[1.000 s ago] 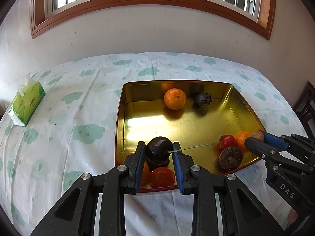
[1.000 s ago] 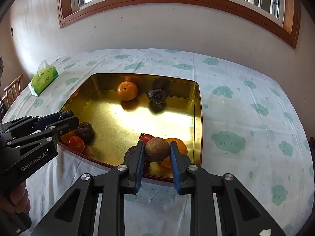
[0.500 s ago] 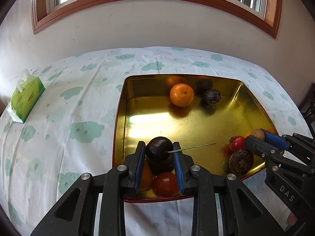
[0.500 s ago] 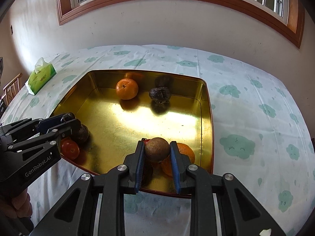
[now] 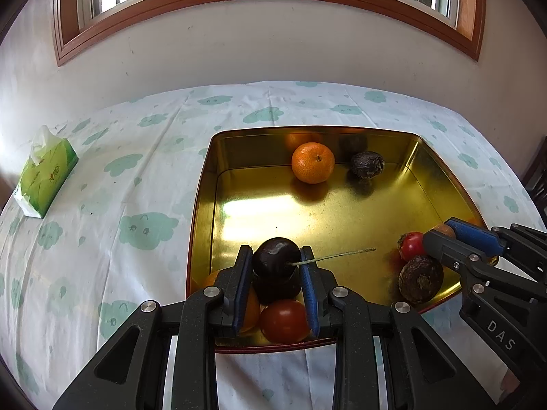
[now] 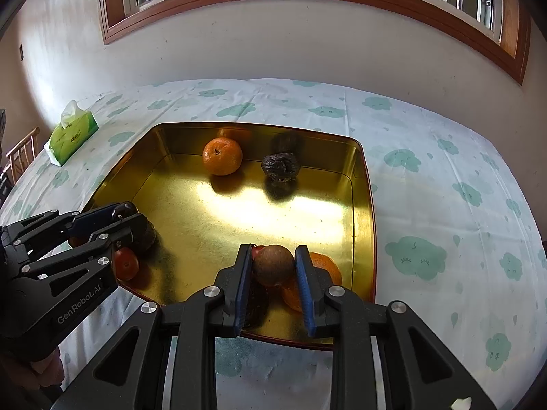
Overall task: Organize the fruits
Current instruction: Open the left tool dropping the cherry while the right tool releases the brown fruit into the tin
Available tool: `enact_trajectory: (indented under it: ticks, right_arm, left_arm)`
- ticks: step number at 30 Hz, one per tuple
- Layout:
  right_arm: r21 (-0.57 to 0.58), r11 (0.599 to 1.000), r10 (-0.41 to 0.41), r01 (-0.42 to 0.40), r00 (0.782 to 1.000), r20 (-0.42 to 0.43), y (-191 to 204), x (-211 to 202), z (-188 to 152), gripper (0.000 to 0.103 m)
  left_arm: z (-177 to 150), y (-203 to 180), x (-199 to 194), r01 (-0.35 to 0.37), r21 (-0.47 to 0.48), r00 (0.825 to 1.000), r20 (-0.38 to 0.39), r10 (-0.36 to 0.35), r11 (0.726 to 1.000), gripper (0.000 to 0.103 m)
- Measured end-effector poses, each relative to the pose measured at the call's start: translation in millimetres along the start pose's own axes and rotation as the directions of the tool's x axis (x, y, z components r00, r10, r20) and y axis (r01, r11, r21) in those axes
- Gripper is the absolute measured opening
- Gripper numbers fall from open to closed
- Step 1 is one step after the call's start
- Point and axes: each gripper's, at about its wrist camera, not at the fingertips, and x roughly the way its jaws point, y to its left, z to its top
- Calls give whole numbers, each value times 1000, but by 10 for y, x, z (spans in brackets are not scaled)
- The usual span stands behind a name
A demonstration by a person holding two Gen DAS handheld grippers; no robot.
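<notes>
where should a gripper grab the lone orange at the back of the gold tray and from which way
Grip the orange across its round middle, coming down from above and the near side. It sits close to the tray's back wall, so a rear approach looks blocked. The wrinkled dark fruit lies apart on its right, so there is probably room for fingers on both sides.

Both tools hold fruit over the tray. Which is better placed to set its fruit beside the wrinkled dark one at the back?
Probably the right tool: in its view, the wrinkled dark fruit lies almost straight ahead across bare tray.
</notes>
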Motion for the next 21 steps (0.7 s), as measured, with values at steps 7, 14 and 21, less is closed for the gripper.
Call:
enact_trajectory:
  ticks: [7, 14, 21]
  right_arm:
    - [4, 1000, -3, 3, 1000, -1, 1, -11, -4, 26]
    - [8, 1000, -13, 13, 1000, 4, -17, -45, -14, 35]
    - [12, 1000, -24, 24, 1000, 10, -32, -106, -24, 45]
  left_arm:
    - [-5, 8, -21, 1, -7, 1000, -1, -1, 1000, 29]
    - [-15, 14, -39, 5, -10, 1000, 0, -5, 1000, 30]
    - [-69, 6, -175, 7, -8, 1000, 17, -7, 1000, 38]
